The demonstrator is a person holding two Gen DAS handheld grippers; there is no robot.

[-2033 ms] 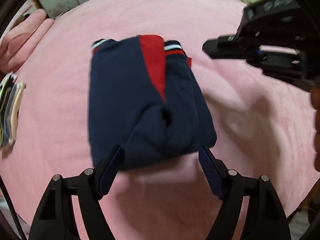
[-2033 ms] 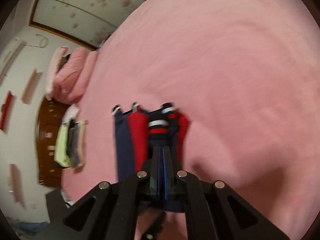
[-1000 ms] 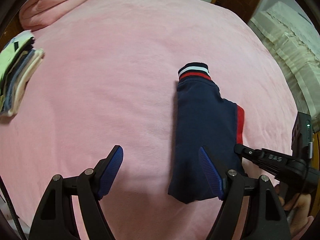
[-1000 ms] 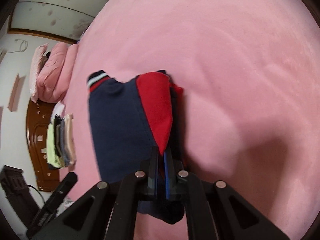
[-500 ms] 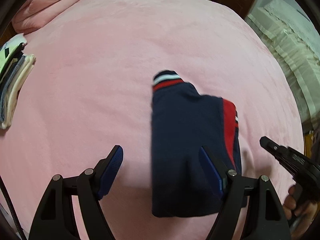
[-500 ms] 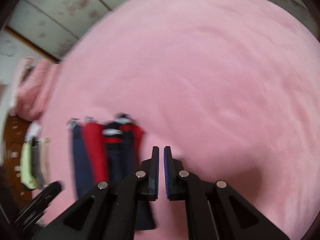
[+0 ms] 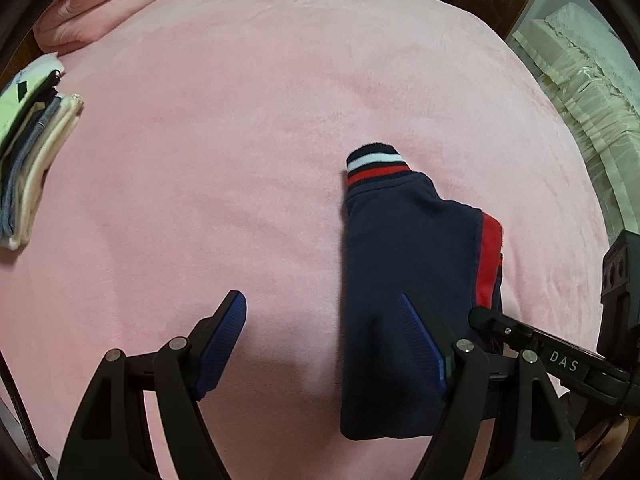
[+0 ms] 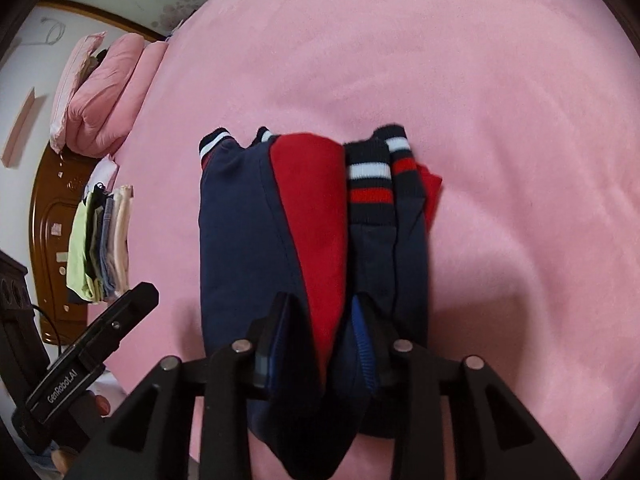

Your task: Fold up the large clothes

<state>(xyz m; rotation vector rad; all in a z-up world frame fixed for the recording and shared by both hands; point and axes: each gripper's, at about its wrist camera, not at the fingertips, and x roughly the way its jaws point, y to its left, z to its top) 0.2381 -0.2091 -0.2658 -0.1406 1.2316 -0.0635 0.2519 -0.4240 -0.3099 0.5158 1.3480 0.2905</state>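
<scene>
A folded navy and red sweater [image 7: 404, 280] with striped cuffs lies on the pink bed [image 7: 240, 120], right of centre in the left wrist view. My left gripper [image 7: 324, 336] is open and empty, its right finger over the sweater's left part. My right gripper [image 8: 320, 320] is shut on the near edge of the folded sweater [image 8: 280, 220], with layers of cloth bunched between its fingers. The right gripper also shows in the left wrist view [image 7: 480, 318] at the sweater's right edge.
A stack of folded clothes [image 7: 28, 152] lies at the bed's left edge, and also shows in the right wrist view [image 8: 102, 236]. Pink pillows [image 7: 100, 8] lie at the head. A wooden headboard [image 8: 52, 208] and a cream sofa [image 7: 580, 72] flank the bed.
The right gripper let go half a second ago and now grips the sweater's near edge again. The sweater has shifted right in the left view.
</scene>
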